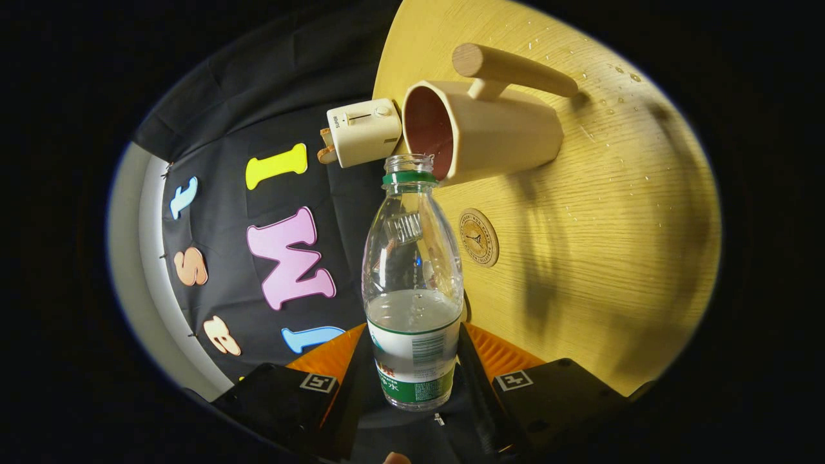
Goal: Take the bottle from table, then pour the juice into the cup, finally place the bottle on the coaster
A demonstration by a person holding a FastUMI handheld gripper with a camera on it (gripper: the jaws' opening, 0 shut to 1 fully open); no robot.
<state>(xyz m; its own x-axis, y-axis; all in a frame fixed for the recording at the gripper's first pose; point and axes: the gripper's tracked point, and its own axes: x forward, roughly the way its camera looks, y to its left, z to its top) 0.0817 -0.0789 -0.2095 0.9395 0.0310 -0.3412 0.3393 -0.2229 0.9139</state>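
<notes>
Tongs (412, 374) clamping green-labelled bottle (412, 277)

Hand-held gripper (412, 380) with square printed tags on both black blocks

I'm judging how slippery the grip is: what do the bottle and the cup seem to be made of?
Bottle, clamped between the gripper fingers: clear thin plastic, glossy, see-through with liquid inside and a paper-like label. Cup: probably matte ceramic or plastic, cream outside, reddish inside; its handle looks like plain wood.
</notes>
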